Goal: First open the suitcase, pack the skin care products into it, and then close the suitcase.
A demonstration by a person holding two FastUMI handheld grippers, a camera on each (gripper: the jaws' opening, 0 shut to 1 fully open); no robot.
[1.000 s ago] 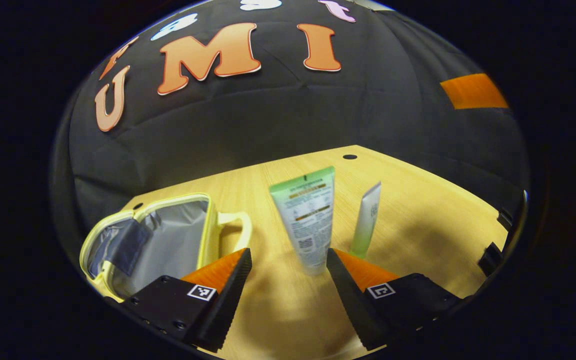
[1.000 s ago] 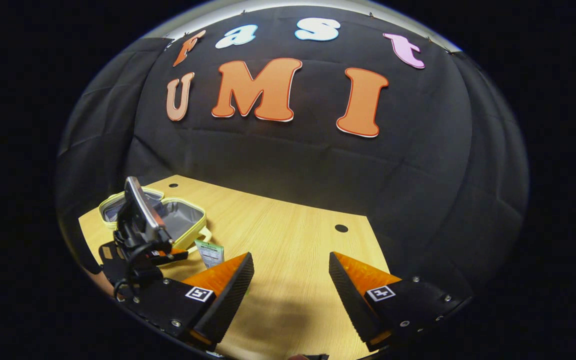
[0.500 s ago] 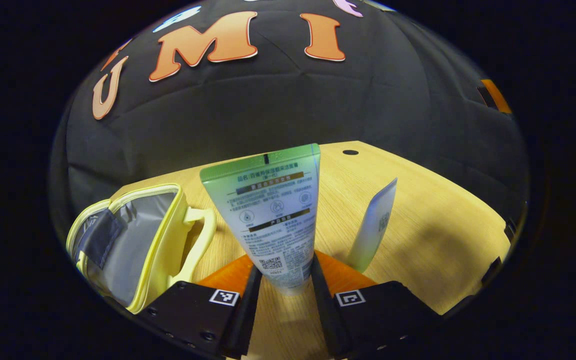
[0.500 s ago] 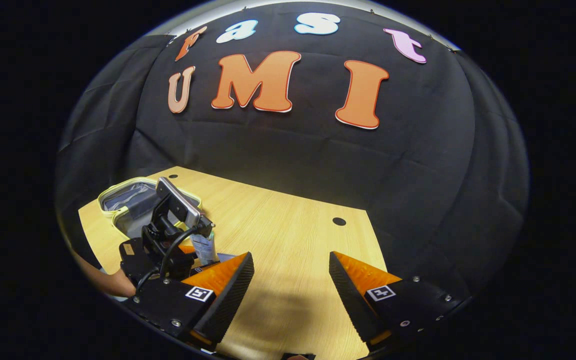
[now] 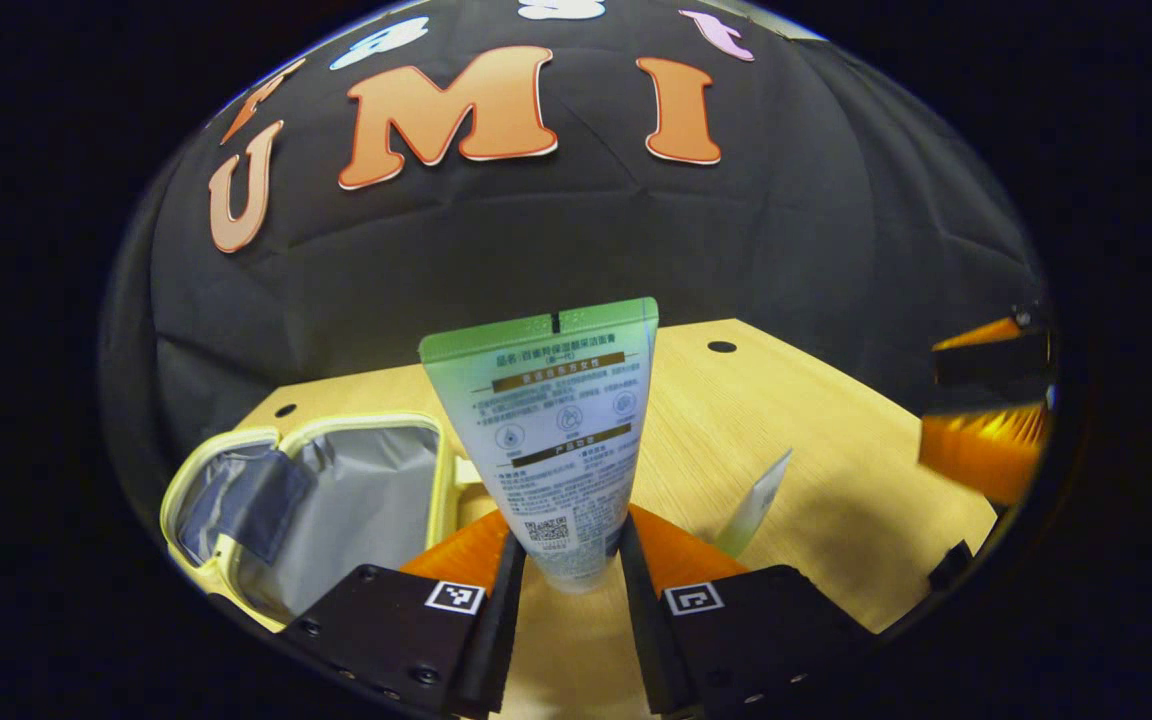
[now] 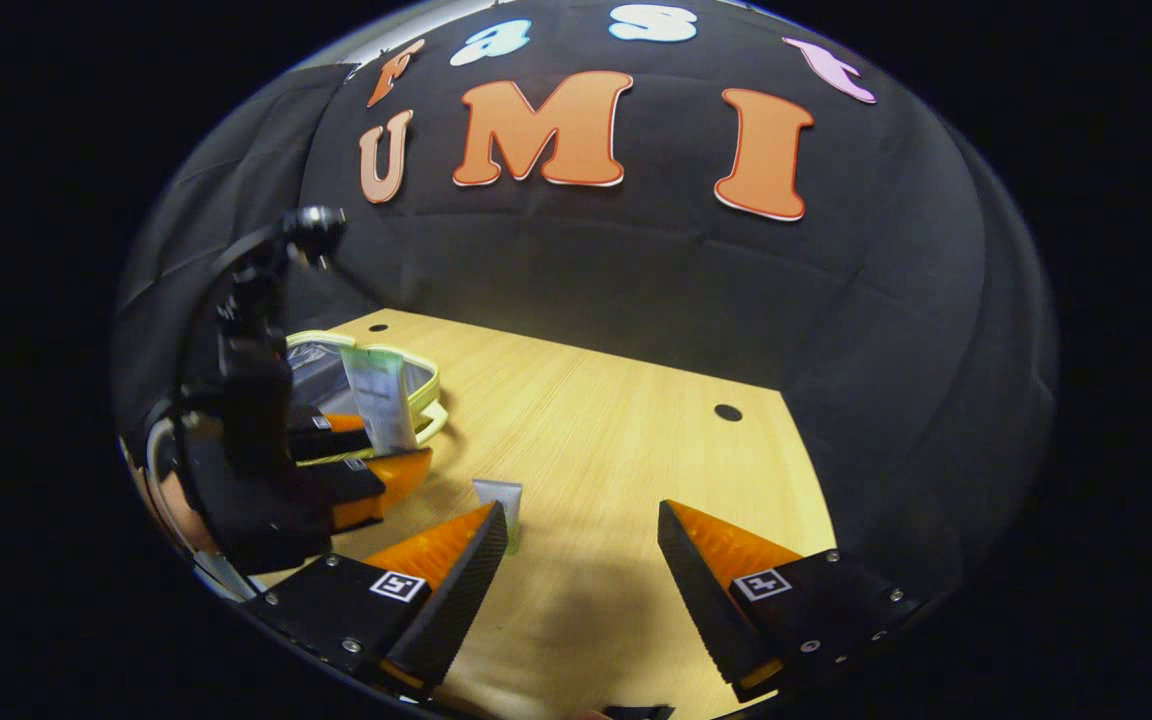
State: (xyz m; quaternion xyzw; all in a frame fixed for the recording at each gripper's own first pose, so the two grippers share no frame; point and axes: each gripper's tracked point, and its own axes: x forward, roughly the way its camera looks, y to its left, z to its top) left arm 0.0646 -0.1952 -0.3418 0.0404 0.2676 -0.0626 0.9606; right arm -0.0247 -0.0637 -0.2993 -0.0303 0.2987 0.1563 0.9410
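Fingers of the left gripper (image 5: 564, 590) are squeezed on the bottom end of the green tube (image 5: 553, 432), which is held upright above the wooden table (image 5: 816, 440) beside the open yellow suitcase (image 5: 316, 495), while the small tube (image 6: 498, 497) is seen standing just beyond the spread-apart, empty right gripper (image 6: 581, 548).

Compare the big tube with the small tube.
The big tube is wide and gripped in the left claw, seemingly off the table; the small tube is slim and stands free on the table. Both stand cap down, with green at one end.
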